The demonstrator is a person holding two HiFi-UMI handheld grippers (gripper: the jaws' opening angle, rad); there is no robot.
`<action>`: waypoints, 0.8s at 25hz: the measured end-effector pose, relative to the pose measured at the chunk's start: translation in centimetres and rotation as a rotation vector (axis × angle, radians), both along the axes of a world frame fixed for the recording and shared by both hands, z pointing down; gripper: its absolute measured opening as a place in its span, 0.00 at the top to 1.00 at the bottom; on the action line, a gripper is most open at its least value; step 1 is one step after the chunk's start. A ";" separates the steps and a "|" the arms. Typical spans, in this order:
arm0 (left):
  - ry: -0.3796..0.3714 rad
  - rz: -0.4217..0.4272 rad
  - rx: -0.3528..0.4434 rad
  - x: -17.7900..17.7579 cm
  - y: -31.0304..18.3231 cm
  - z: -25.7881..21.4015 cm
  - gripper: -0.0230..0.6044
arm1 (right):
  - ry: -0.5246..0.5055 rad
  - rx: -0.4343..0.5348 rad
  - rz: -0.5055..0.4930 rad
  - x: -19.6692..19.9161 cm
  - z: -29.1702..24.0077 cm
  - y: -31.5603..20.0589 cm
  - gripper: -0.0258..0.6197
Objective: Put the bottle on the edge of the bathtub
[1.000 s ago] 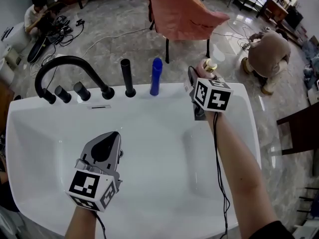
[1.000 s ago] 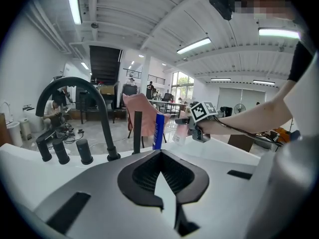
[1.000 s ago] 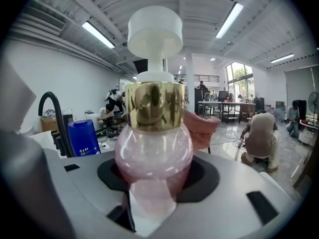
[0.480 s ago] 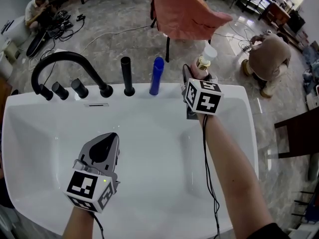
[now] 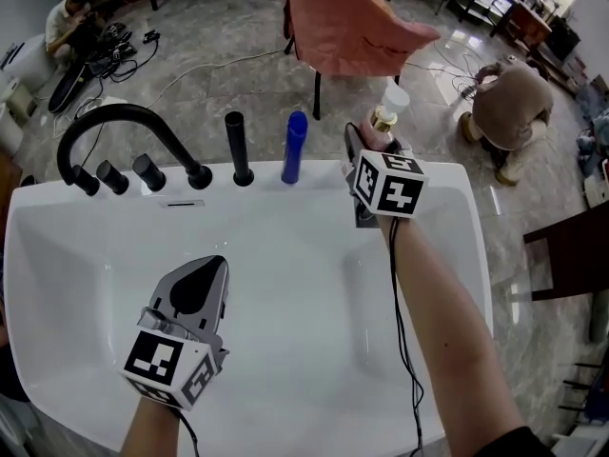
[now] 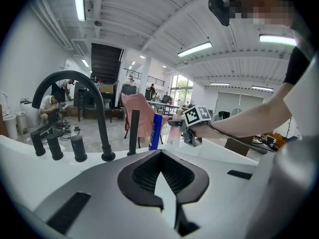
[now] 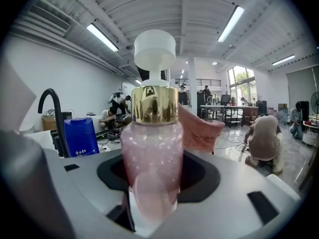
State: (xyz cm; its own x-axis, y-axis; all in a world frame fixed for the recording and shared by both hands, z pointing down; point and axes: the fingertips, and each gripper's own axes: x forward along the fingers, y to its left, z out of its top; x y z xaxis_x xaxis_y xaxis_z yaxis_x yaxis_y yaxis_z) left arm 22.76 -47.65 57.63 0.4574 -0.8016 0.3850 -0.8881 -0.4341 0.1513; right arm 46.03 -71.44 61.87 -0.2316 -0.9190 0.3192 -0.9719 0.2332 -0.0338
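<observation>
The right gripper (image 5: 373,141) clasps the pink glittery gold-collared bottle (image 7: 152,153) upright at the white bathtub's rim (image 5: 442,172) (left gripper (image 5: 209,267) closed, empty).

Pink bottle (image 7: 152,158), white bathtub (image 5: 285,255), black faucet (image 5: 124,117)

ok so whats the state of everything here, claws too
right claw: shut on the pink bottle, at the far rim of the tub
pink bottle: upright, pump cap on, held
left claw: shut, nothing in it, over the tub
blue bottle: upright on the far rim
black tap: no water running
</observation>
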 end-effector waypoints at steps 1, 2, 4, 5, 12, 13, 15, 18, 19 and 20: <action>0.005 0.002 0.004 0.1 0.0 -0.1 0.94 | -0.003 0.000 -0.001 0.0 0.0 0.0 0.60; 0.008 0.002 0.007 0.1 -0.1 -0.2 0.94 | -0.002 0.000 -0.004 0.0 -0.1 0.1 0.60; 0.011 0.000 0.007 0.2 -0.2 -0.2 0.94 | 0.003 0.003 -0.016 0.0 -0.1 0.1 0.60; 0.012 0.000 0.006 0.3 -0.2 -0.2 0.94 | 0.004 0.003 -0.025 -0.1 -0.1 0.1 0.60; 0.002 0.009 0.004 0.4 0.5 -0.4 0.94 | 0.023 0.002 -0.058 -0.5 -0.4 1.2 0.49; 0.001 0.010 0.006 0.4 0.6 -0.5 0.94 | 0.021 0.003 -0.049 -0.2 -0.5 1.5 0.49; -0.002 0.016 0.013 0.4 1.0 -0.8 0.94 | 0.015 -0.004 -0.034 0.4 -0.5 2.3 0.48; -0.005 0.015 0.022 0.5 1.7 -1.9 0.94 | 0.021 -0.013 -0.023 1.3 -0.9 3.9 0.48; -0.004 0.013 0.027 0.4 2.0 -2.3 0.94 | 0.024 -0.010 -0.019 1.5 -1.3 4.5 0.48; -0.002 0.012 0.034 0.3 2.3 -2.7 0.94 | 0.026 -0.005 -0.015 1.7 -1.8 5.2 0.48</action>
State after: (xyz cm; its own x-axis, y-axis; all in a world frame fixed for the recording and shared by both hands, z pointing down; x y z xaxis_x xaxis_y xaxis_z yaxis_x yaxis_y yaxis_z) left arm 23.10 -45.34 54.94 0.4665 -0.8086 0.3585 -0.8830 -0.4496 0.1348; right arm 47.71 -66.24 60.10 -0.2368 -0.9139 0.3296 -0.9688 0.2476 -0.0096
